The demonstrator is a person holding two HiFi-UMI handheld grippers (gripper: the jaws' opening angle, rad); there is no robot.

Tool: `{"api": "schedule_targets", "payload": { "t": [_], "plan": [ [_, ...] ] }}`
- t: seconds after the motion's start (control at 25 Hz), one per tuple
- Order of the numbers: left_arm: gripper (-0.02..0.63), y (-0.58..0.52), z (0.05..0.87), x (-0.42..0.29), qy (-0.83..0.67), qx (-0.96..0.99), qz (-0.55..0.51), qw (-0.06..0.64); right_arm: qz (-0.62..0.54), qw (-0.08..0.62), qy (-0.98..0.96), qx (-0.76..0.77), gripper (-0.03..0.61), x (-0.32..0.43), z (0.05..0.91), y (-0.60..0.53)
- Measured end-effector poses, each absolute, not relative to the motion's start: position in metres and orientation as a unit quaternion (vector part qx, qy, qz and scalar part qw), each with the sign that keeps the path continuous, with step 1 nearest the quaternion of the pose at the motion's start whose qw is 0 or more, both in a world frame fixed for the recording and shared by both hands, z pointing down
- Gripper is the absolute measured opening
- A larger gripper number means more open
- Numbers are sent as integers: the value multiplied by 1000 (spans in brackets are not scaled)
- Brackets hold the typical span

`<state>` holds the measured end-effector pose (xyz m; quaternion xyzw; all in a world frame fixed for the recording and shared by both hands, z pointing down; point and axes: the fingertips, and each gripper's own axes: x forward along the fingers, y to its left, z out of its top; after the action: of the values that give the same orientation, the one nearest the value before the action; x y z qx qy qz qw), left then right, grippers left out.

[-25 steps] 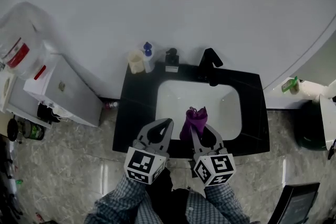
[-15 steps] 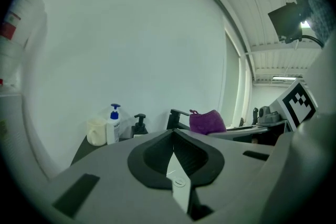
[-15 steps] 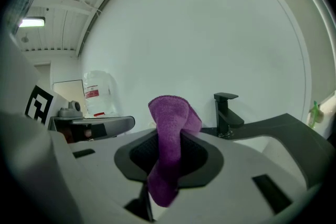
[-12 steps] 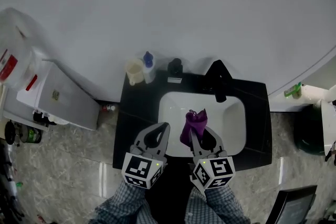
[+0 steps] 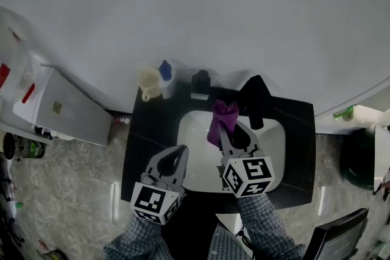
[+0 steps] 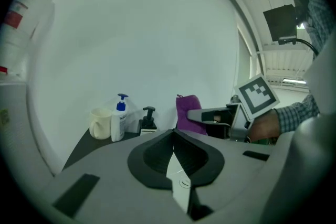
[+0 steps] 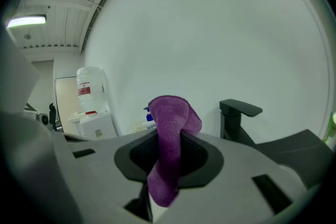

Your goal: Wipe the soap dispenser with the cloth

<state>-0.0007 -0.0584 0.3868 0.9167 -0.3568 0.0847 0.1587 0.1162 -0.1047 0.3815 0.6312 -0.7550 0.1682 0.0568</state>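
your right tool (image 5: 226,128) is clamping the purple cloth (image 5: 223,117). the cloth is sticking up past the tips and hanging down between the jaws. you're holding it over the back of the white sink (image 5: 272,144), just beside the black faucet (image 5: 256,100). the cloth is near the soap dispenser (image 5: 200,83) but not touching it. the dispenser is standing upright at the back edge of the black table (image 5: 138,138), between the faucet and a blue-pump bottle (image 5: 164,77), with a mug (image 5: 148,82) just left of that. your left tool (image 5: 177,153) is hovering over the sink's front left, jaws together, gripping nothing.
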Motion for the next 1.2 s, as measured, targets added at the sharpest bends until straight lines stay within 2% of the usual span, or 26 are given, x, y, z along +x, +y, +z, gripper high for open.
{"api": "schedule_targets", "payload": {
  "t": [0.68,1.2],
  "plan": [
    [11,-91,395,13,-385,903,93,165,145,72,-779,605,91,126,388,-227],
    [11,-105,407,9,-400,894,95,178,182,115,-755,619,91,141,448,-253]
  ]
}}
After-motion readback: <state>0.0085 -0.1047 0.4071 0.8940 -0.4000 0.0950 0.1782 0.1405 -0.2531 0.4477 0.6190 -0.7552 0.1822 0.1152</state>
